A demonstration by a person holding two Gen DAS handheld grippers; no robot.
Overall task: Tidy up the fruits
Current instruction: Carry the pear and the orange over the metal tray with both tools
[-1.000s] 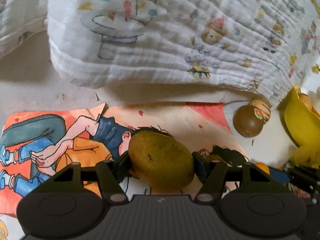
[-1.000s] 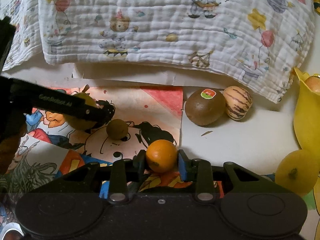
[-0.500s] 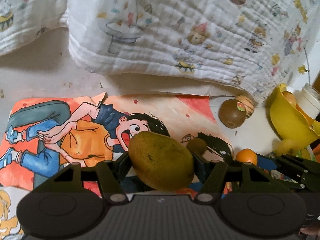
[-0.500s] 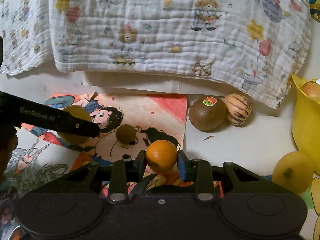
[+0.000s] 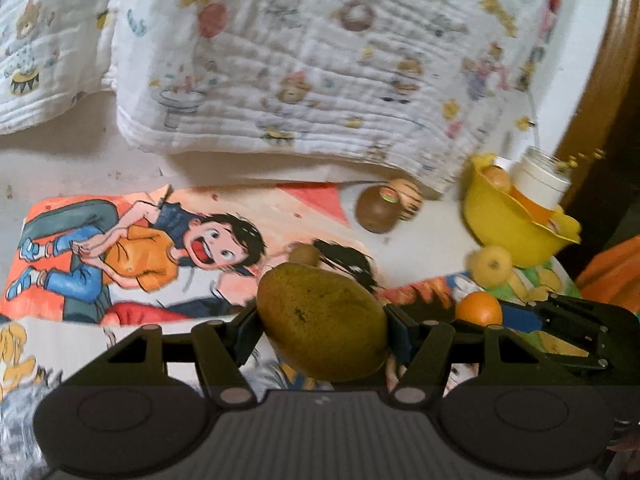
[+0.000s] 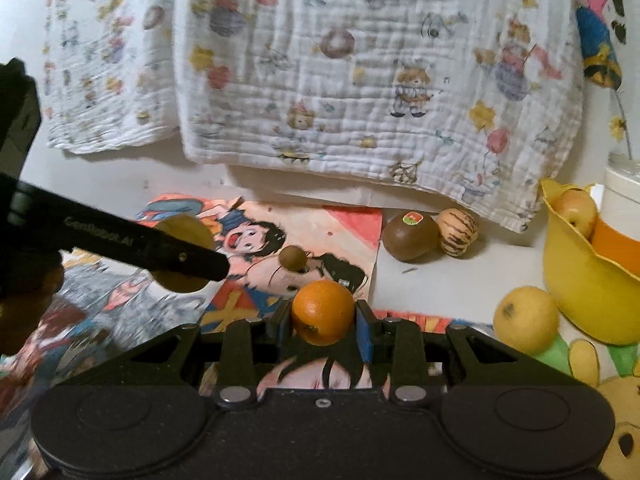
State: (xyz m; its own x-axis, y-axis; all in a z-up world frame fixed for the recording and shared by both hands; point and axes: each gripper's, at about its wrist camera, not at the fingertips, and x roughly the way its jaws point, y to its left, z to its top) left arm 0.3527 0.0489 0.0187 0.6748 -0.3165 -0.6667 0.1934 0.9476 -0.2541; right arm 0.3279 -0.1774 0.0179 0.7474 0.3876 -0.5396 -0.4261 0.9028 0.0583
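— Above the desk's near edge, what may go wrong?
— The left gripper (image 5: 322,320) pinches a big mango (image 5: 323,320) by its sides only; I think it may slip before reaching the yellow bowl (image 5: 508,228) at the right edge.
— And the right gripper (image 6: 323,316)?
— Its jaws are narrow, closed on the orange (image 6: 322,312).

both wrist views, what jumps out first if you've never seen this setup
The left hand-held gripper clamps a large greenish-brown oval mango, and the right hand-held gripper clamps a small round orange. At right, a yellow plastic bowl already holds fruit.
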